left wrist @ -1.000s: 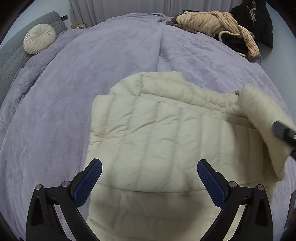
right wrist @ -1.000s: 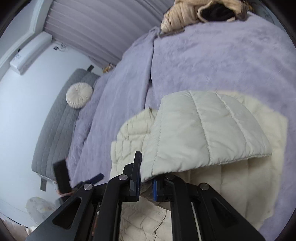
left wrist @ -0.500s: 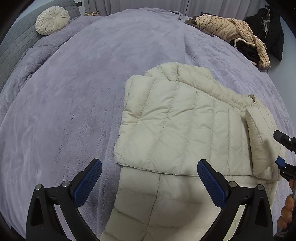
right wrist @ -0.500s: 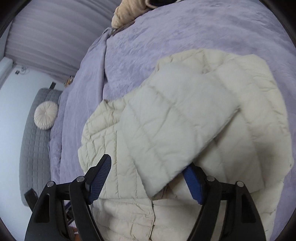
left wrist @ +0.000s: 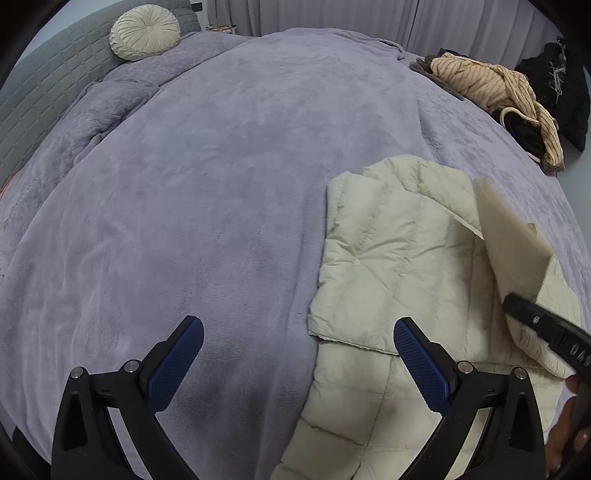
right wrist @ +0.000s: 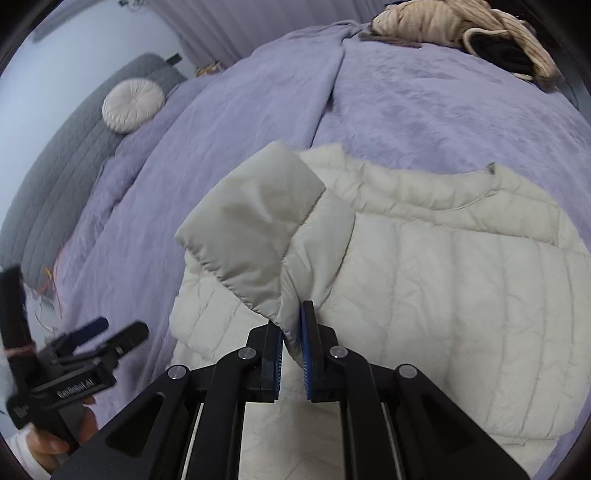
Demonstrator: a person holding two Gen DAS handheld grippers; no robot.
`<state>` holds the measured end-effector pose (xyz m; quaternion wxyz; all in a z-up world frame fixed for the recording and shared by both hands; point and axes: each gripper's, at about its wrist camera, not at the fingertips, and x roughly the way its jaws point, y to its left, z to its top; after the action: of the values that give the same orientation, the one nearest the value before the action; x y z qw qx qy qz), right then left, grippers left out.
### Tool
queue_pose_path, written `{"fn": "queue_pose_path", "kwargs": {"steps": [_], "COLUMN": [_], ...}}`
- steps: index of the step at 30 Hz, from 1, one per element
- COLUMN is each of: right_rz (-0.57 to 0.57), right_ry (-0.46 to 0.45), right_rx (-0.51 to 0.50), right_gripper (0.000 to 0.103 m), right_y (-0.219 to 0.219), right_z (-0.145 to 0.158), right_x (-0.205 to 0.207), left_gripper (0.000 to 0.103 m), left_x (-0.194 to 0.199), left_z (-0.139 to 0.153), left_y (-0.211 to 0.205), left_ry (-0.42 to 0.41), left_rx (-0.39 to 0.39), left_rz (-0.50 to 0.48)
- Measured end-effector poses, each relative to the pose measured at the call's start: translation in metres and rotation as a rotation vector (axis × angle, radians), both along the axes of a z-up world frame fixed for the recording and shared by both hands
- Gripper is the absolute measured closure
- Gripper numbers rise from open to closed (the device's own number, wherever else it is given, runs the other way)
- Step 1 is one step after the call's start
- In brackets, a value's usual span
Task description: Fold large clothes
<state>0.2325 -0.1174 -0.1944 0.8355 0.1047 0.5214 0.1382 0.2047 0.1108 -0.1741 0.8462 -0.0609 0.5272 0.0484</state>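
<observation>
A cream quilted puffer jacket (left wrist: pixel 399 258) lies partly folded on the lilac bedspread (left wrist: pixel 221 184); it also fills the right wrist view (right wrist: pixel 443 295). My right gripper (right wrist: pixel 292 350) is shut on the jacket's sleeve (right wrist: pixel 255 229) and holds it lifted above the jacket body. The right gripper shows at the right edge of the left wrist view (left wrist: pixel 543 325) with the raised sleeve (left wrist: pixel 513 240). My left gripper (left wrist: pixel 299 363) is open and empty, over the bedspread at the jacket's left edge. It shows at lower left in the right wrist view (right wrist: pixel 99 334).
A round cream cushion (left wrist: pixel 146 31) rests against the grey headboard (left wrist: pixel 40 85) at the far left. A tan striped garment (left wrist: pixel 491 88) and dark clothes (left wrist: pixel 565 92) are piled at the far right corner of the bed.
My right gripper was open over the sleeve and has closed on it and raised it. My left gripper has moved left, off the jacket, over the bare bedspread.
</observation>
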Motion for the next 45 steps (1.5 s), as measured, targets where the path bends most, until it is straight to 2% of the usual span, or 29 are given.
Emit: {"fn": "queue_pose_path", "kwargs": {"steps": [2,3,4,5,6,9,12,16,19,21,25,29,31,34,37,39,41,43,45], "right_rz": [0.011,0.012,0.01,0.007,0.0,-0.025,-0.116,-0.352,-0.539,-0.644,-0.813,-0.94,-0.962,-0.971,-0.946,-0.882,-0.79,-0.696,-0.609], "right_ry": [0.041,0.063,0.083,0.09,0.084,0.102,0.126,0.201,0.232,0.206,0.084,0.01,0.051,0.108,0.093,0.046,0.009,0.013,0.022], "right_rx": [-0.02,-0.007,0.012,0.034,0.048,0.101,0.184,0.315,0.414,0.492,0.656,0.658,0.655,0.523,0.475,0.42,0.373,0.342,0.34], "right_gripper": [0.083,0.062,0.03,0.02,0.019,0.019,0.019,0.019,0.019,0.019,0.019,0.018,0.018,0.018,0.019,0.02,0.033,0.073,0.08], "right_y": [0.008,0.008,0.007,0.006,0.003,-0.015,-0.048,-0.12,-0.172,-0.202,-0.245,-0.272,-0.279,-0.289,-0.3,-0.301,-0.296,-0.284,-0.269], "right_z": [-0.014,-0.019,-0.023,-0.024,-0.023,-0.017,-0.014,-0.029,-0.047,-0.056,-0.065,-0.069,-0.076,-0.07,-0.052,-0.034,-0.02,-0.014,-0.015], "right_x": [0.0,-0.001,-0.001,-0.004,-0.007,-0.02,-0.04,-0.079,-0.108,-0.122,-0.136,-0.148,-0.15,-0.16,-0.172,-0.163,-0.143,-0.115,-0.088], "left_gripper": [0.0,0.0,0.0,0.0,0.0,0.0,0.0,0.0,0.0,0.0,0.0,0.0,0.0,0.0,0.0,0.0,0.0,0.0,0.0], "left_x": [0.0,0.0,0.001,0.001,0.003,0.01,0.02,0.042,0.058,0.066,0.069,0.064,0.061,0.06,0.06,0.06,0.06,0.057,0.057], "left_z": [0.001,0.001,0.002,0.003,0.004,0.009,0.013,0.004,-0.011,-0.025,-0.056,-0.06,-0.059,-0.058,-0.059,-0.059,-0.058,-0.057,-0.057], "left_y": [0.006,0.007,0.007,0.006,0.004,-0.012,-0.039,-0.084,-0.109,-0.12,-0.127,-0.131,-0.136,-0.14,-0.138,-0.137,-0.138,-0.138,-0.14], "left_ry": [-0.001,-0.002,-0.004,-0.007,-0.01,-0.018,-0.026,-0.011,0.01,0.033,0.095,0.103,0.099,0.091,0.097,0.096,0.094,0.095,0.094], "left_rx": [0.003,0.003,0.004,0.005,0.003,-0.014,-0.037,-0.044,-0.028,0.007,0.067,0.086,0.117,0.142,0.124,0.124,0.131,0.134,0.139], "left_rz": [0.006,0.003,-0.002,-0.008,-0.018,-0.054,-0.116,-0.197,-0.219,-0.222,-0.22,-0.227,-0.241,-0.253,-0.238,-0.235,-0.234,-0.232,-0.231]}}
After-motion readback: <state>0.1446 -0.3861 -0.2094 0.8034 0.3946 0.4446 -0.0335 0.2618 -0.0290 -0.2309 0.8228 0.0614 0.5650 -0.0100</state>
